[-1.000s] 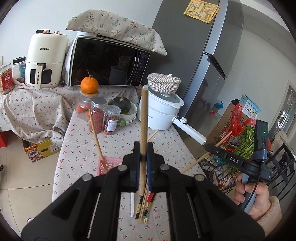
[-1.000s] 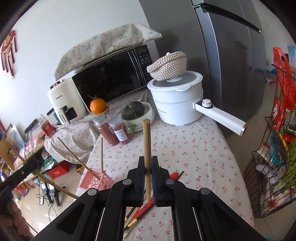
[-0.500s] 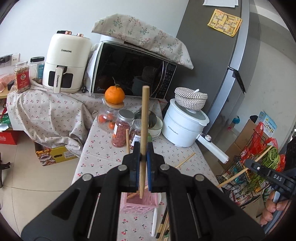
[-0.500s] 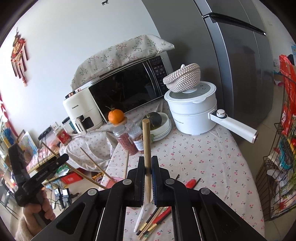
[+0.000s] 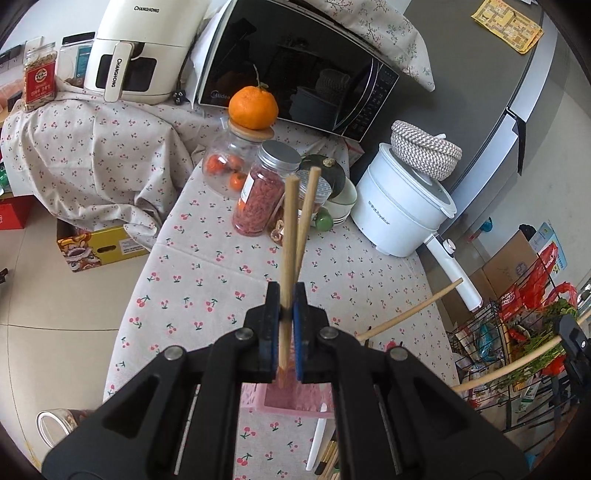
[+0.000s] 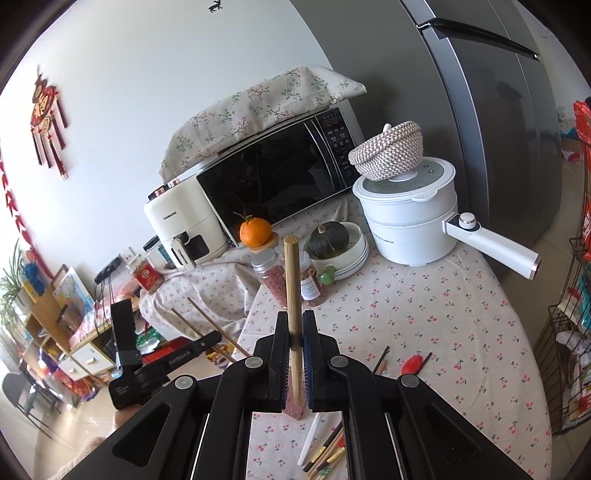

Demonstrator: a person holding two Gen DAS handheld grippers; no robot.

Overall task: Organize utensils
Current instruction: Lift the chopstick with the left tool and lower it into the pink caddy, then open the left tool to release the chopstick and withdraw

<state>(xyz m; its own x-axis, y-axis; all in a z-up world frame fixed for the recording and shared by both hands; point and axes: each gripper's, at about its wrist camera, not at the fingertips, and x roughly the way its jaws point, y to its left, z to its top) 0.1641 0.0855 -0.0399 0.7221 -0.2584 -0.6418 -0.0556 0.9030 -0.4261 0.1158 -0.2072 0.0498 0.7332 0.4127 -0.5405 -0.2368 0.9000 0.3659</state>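
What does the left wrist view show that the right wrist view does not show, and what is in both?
Only the left wrist view: the yellow paper on the fridge, the cardboard box on the floor, and a second chopstick rising beside the one that the left tongs hold.

Only the right wrist view: the red wall ornament and the red spoon on the table.

Both: the microwave, the orange, the white pot, and tongs shut on a wooden chopstick, here the right tongs.

Orange (image 5: 253,107) on jar lid (image 5: 252,131) – microwave (image 5: 295,70) behind, pot (image 5: 402,210) to right, w/ basket (image 5: 424,149) on top
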